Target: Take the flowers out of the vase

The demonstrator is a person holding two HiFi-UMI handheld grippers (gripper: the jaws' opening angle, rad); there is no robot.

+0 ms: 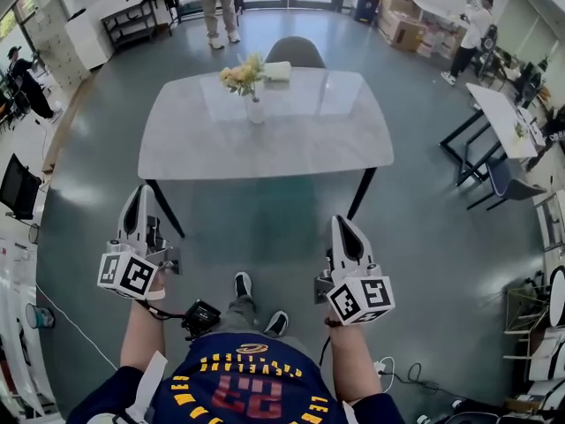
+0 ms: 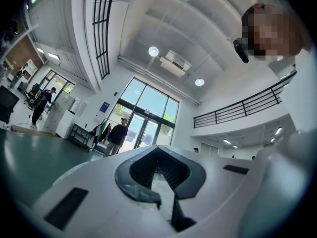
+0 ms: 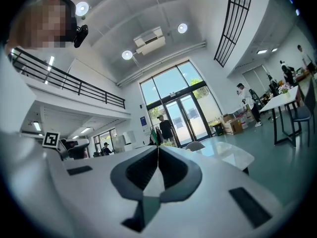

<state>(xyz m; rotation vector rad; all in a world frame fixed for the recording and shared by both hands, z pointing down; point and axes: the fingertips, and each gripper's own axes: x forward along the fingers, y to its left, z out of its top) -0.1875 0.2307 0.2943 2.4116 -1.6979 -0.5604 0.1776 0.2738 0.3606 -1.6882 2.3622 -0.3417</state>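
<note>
A small white vase (image 1: 255,109) with yellow and cream flowers (image 1: 243,75) stands on the far half of a pale marble table (image 1: 194,144) in the head view. My left gripper (image 1: 137,203) and right gripper (image 1: 341,226) hang well short of the table's near edge, over the floor, both shut with nothing between the jaws. In the left gripper view the left gripper (image 2: 157,166) points slightly upward at the hall. The right gripper (image 3: 158,150) shows its jaws meeting in the right gripper view, with the table top (image 3: 233,155) just beyond them.
A grey chair (image 1: 295,51) stands behind the table. A person (image 1: 215,3) stands near the glass doors and another (image 1: 470,34) by cardboard boxes at the far right. A black-legged desk (image 1: 494,122) is at the right. Cables (image 1: 402,382) lie on the floor near my feet.
</note>
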